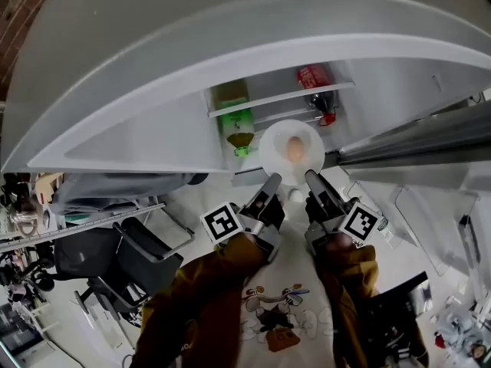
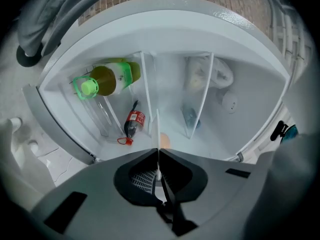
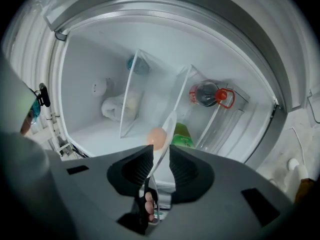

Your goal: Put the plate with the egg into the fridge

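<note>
Just before fridge (image 1: 230,52): plate (image 1: 273,153), egg (image 1: 294,149); left gripper (image 1: 271,181), right gripper (image 1: 312,179) on rim.

Mustard-brown sleeves (image 1: 201,290) over a white top (image 1: 275,317) with a cartoon print. Dark grey left gripper (image 1: 272,181) and right gripper (image 1: 313,178), ribbed black pads (image 2: 144,180), each bearing a white cube (image 1: 222,223) with black square markers.

Workroom or lab: fridge (image 1: 276,83), office chair (image 1: 115,255), cluttered shelving (image 1: 19,228).

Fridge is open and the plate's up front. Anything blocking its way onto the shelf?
Nothing visible. The plate with the egg faces a bare shelf space; the green bottle and cola bottle sit in the neighbouring one.
</note>
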The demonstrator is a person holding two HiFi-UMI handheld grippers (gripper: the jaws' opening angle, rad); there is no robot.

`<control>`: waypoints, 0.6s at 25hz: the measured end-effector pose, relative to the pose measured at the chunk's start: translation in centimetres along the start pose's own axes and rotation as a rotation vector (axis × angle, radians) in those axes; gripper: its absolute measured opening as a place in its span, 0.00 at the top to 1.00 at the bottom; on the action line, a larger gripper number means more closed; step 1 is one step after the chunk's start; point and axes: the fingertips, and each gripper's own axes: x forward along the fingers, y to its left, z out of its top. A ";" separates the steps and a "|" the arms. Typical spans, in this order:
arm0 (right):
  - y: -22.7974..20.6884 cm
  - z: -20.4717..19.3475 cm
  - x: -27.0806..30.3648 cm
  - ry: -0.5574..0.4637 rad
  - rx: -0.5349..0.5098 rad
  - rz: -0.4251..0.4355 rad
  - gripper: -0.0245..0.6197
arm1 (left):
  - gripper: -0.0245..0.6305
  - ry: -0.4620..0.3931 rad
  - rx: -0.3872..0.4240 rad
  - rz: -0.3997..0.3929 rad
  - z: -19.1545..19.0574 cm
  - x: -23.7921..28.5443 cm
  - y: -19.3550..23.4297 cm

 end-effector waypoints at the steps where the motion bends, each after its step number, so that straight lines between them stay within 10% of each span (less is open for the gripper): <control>1: -0.1 0.1 0.1 0.004 0.008 0.002 0.83 | 0.95 -0.006 0.001 0.001 0.1 0.1 0.0; 15: -2.5 -1.0 2.1 0.058 0.088 -0.088 0.84 | 0.95 -0.062 -0.032 -0.017 2.3 0.3 2.6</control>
